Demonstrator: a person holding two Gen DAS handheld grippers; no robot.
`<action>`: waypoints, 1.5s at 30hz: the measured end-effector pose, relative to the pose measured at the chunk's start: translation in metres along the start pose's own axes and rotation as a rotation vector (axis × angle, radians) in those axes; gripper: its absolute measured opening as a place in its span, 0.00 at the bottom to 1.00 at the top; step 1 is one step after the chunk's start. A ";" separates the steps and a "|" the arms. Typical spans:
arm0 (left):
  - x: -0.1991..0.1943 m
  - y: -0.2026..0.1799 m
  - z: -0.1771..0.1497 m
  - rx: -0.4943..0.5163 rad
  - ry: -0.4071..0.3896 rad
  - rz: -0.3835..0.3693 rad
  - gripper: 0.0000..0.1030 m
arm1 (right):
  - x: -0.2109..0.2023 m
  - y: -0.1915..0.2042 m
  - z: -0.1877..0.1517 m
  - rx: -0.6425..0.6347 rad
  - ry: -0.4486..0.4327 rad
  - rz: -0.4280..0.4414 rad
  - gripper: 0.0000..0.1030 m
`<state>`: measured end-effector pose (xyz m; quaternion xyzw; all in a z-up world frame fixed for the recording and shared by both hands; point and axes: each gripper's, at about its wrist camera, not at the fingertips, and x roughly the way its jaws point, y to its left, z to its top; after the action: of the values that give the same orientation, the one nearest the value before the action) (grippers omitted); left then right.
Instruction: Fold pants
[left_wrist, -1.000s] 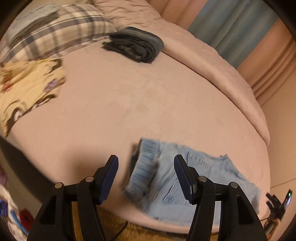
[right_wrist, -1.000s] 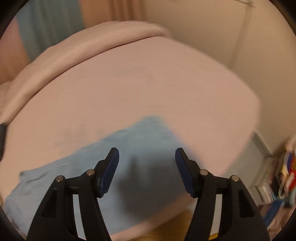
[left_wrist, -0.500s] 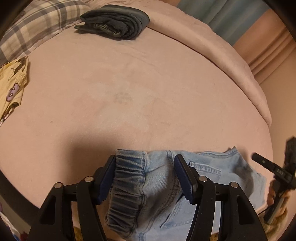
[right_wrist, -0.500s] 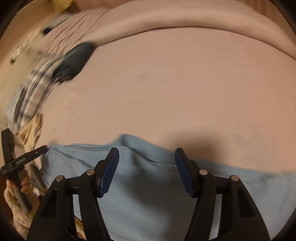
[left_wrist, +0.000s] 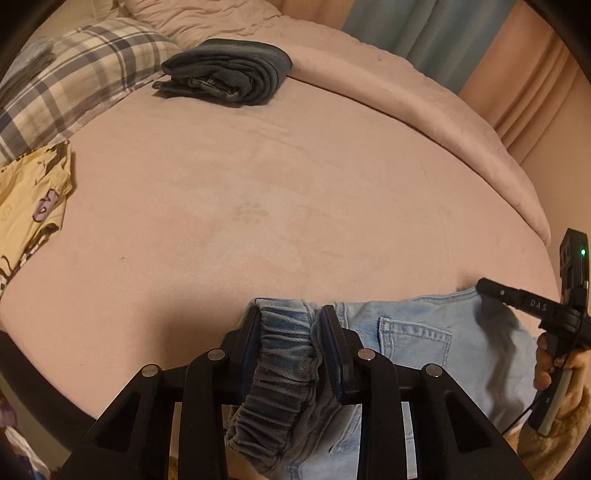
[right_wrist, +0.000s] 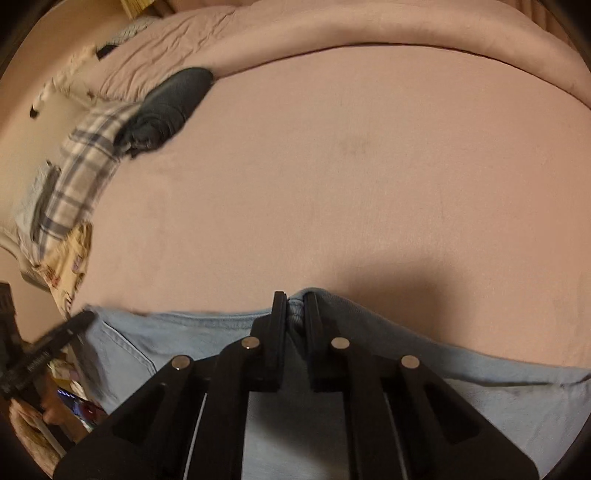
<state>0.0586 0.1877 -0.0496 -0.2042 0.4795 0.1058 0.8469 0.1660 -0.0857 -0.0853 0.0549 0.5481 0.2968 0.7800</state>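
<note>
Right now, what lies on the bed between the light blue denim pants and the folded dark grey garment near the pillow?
Nothing: the left wrist view shows bare pink bedsheet between the light blue denim pants and the folded dark grey garment.

A pink bed sheet (left_wrist: 280, 192) fills most of both views, with a faint darker smudge near its middle. A folded dark garment (left_wrist: 225, 77) lies at the upper centre of the left wrist view, just beside a plaid pillow (left_wrist: 74, 85) in the upper left. Below the pillow, at the left edge, lies a yellow printed cloth (left_wrist: 29, 203). A rolled pink blanket (left_wrist: 424, 107) runs along the upper right. Behind it hang a blue curtain (left_wrist: 436, 33) and a pink curtain (left_wrist: 532, 85).
</note>
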 end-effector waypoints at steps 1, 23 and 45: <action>-0.002 0.000 -0.001 0.001 -0.006 0.005 0.30 | 0.001 0.002 0.001 -0.002 -0.008 -0.009 0.08; 0.002 -0.011 -0.012 0.065 -0.028 0.100 0.33 | 0.044 -0.006 0.010 -0.022 -0.001 -0.169 0.07; 0.012 -0.008 -0.010 0.031 0.050 0.021 0.51 | 0.028 -0.007 -0.007 -0.167 0.093 -0.074 0.12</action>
<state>0.0602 0.1753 -0.0630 -0.1884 0.5042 0.1021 0.8366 0.1689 -0.0784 -0.1136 -0.0443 0.5588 0.3145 0.7661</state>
